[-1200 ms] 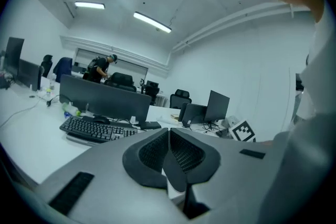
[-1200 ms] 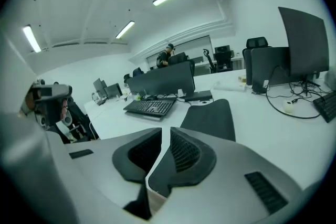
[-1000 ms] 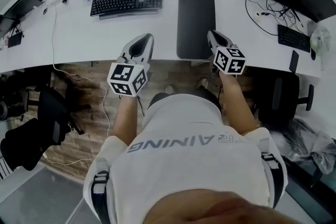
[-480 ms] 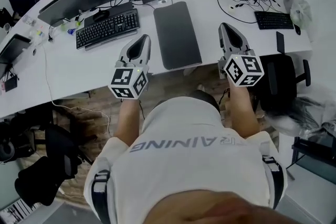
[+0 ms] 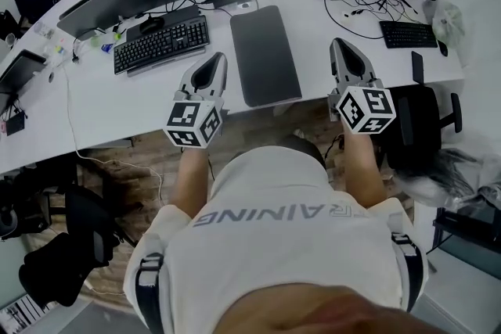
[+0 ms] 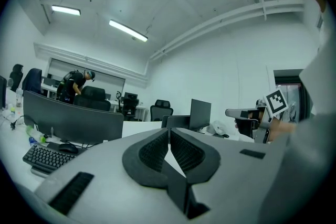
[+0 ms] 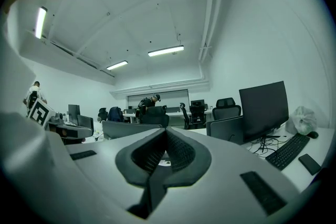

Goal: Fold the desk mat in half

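desk mat (image 5: pixel 264 55) is lying flat on the white desk (image 5: pixel 102 102), dark grey, its long side running away from the person and its near end sitting at the desk's front edge. keyboard (image 5: pixel 160 43) is sitting to its left. left gripper (image 5: pixel 218 59) is hovering just left of the mat, right gripper (image 5: pixel 340 44) well off to its right, neither touching it. both sets of jaws are sitting closed tip to tip, gripping nothing.
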`<state>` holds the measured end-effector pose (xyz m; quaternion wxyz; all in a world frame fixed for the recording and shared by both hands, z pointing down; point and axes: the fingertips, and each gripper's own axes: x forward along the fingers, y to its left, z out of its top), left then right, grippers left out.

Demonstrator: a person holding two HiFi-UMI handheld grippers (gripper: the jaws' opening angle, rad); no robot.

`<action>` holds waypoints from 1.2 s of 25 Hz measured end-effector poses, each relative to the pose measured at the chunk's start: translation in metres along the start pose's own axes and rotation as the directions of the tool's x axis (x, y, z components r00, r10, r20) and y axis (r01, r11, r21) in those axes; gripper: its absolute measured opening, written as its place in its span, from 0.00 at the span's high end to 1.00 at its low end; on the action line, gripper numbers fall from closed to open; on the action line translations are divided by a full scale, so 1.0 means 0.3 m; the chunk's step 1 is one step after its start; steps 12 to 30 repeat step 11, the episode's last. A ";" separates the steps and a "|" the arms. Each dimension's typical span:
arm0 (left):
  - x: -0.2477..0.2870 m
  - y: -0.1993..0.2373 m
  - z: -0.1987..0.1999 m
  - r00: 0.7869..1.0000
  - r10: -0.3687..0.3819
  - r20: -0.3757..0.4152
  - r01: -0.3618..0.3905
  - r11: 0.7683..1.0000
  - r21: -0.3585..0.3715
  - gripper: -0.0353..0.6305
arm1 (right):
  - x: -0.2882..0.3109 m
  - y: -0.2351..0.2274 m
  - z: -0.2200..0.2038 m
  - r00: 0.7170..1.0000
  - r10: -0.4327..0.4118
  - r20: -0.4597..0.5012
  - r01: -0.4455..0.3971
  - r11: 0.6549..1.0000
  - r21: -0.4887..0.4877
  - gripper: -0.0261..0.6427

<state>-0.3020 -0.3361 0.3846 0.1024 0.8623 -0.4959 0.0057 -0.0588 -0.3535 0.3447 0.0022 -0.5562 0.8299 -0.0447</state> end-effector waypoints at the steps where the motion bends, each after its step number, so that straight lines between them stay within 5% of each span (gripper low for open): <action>1: -0.002 0.006 -0.002 1.000 0.004 0.000 -0.004 1.000 -0.005 0.89 | 0.005 0.002 0.000 1.000 0.003 0.000 -0.003 1.000 0.002 0.93; 30: 0.012 0.031 -0.002 1.000 0.013 -0.006 -0.013 1.000 -0.020 0.89 | 0.053 0.009 -0.007 1.000 0.026 -0.013 -0.026 1.000 -0.004 0.93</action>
